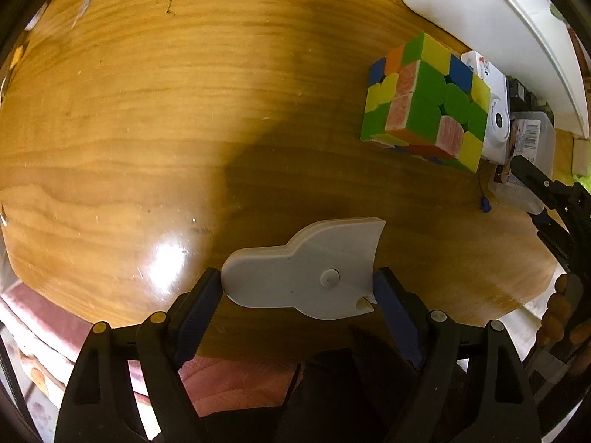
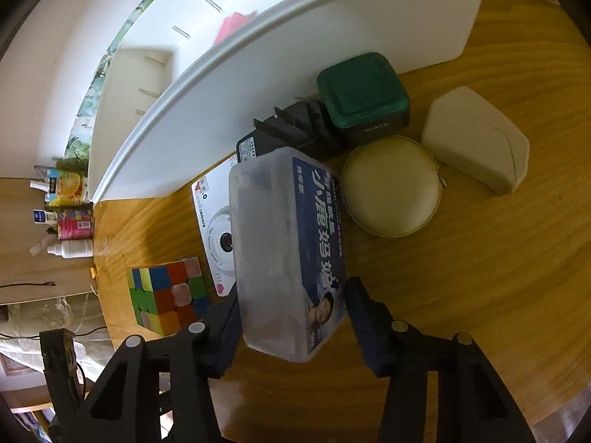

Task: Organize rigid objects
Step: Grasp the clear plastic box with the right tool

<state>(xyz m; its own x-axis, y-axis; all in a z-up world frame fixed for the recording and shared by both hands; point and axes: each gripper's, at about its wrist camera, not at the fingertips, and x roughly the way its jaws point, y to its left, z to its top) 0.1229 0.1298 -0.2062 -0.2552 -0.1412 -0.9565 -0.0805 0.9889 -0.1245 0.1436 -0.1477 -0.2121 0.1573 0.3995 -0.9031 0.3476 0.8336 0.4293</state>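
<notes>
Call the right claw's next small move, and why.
Probably finish closing on the translucent plastic box. The right claw straddles its near end; one pad looks against the side, the other shows a gap. The box lies on the camera carton, so grip firmly before lifting toward the white bin.

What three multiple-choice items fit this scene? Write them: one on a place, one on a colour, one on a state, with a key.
1. The puzzle cube stands:
A. on the wooden table, beside the white camera box
B. on the floor
C. on a chair

2. The square box against the white bin is:
A. red
B. dark green
C. yellow

3. The left gripper is:
A. open and empty
B. shut on the grey plastic piece
C. shut on the puzzle cube

Key: 1 A, the cube rests on the wood next to the camera box. 2 B, its top and sides are dark green. 3 B, both pads press the piece's ends.
</notes>
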